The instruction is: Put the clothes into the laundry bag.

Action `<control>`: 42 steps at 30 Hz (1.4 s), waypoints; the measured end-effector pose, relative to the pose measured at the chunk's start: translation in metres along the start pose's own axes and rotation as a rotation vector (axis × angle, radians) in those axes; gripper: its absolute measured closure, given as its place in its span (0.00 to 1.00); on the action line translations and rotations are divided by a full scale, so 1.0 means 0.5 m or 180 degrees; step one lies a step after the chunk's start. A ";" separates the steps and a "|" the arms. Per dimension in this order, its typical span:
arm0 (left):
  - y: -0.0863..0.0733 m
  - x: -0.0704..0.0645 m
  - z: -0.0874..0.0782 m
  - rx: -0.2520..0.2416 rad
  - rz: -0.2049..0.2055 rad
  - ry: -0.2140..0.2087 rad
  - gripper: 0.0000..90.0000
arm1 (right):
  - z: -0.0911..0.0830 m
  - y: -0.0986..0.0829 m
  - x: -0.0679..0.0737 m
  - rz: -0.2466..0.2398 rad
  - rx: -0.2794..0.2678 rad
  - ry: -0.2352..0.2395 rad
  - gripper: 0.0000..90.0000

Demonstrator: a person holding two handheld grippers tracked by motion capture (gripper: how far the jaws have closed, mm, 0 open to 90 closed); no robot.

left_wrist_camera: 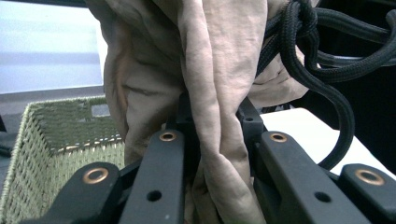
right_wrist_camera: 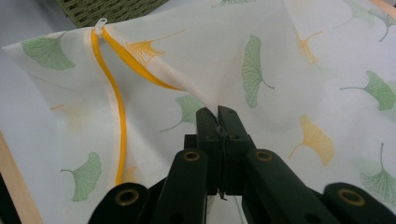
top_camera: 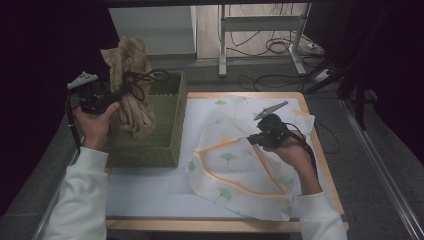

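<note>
Beige garment (top_camera: 131, 80): my left gripper (top_camera: 111, 96) clamps it above the basket (top_camera: 170, 135); my right gripper (top_camera: 253, 139) pinches the mesh bag (top_camera: 235, 170) open, I judge for loading.

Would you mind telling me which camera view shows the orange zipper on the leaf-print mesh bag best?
The high view: the orange zipper runs as a near-complete open loop across the mesh bag. The right gripper view shows a shorter stretch with its white pull, close up. The left gripper view looks at the beige cloth instead.
</note>
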State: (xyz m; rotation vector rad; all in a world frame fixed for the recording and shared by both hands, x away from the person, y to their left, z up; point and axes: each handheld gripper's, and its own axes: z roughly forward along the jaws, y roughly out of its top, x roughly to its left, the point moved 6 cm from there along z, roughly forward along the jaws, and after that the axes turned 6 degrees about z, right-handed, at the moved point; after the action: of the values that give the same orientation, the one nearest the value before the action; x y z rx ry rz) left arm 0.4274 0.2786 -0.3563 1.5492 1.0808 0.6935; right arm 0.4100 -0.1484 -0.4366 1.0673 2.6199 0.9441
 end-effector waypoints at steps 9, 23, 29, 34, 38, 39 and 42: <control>0.010 -0.014 -0.019 -0.0107 0.0009 -0.0081 0.86 | -0.002 0.000 -0.001 -0.0006 -0.0009 -0.0007 0.97; 0.024 -0.051 -0.041 -0.0171 0.0052 -0.0275 0.86 | -0.002 0.000 0.000 -0.0010 -0.0009 -0.0020 0.97; 0.030 -0.068 -0.046 -0.0200 0.0075 -0.0346 0.86 | -0.003 0.000 0.000 -0.0005 -0.0007 -0.0021 0.97; 0.034 -0.083 -0.052 -0.0220 0.0103 -0.0414 0.86 | -0.003 0.000 0.000 -0.0005 -0.0007 -0.0020 0.97; 0.036 -0.095 -0.055 -0.0239 0.0111 -0.0479 0.86 | -0.003 0.000 0.000 -0.0006 -0.0001 -0.0023 0.97; 0.036 -0.102 -0.056 -0.0236 0.0121 -0.0507 0.86 | -0.003 0.000 0.000 -0.0005 -0.0003 -0.0025 0.97; 0.036 -0.109 -0.056 -0.0238 0.0139 -0.0524 0.86 | -0.003 0.000 0.000 -0.0005 -0.0004 -0.0025 0.97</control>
State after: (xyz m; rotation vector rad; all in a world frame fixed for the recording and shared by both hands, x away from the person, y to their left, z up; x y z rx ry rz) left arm 0.3853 0.2414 -0.3262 1.5409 0.8914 0.6174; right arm 0.4095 -0.1491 -0.4355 1.0664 2.6132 0.9391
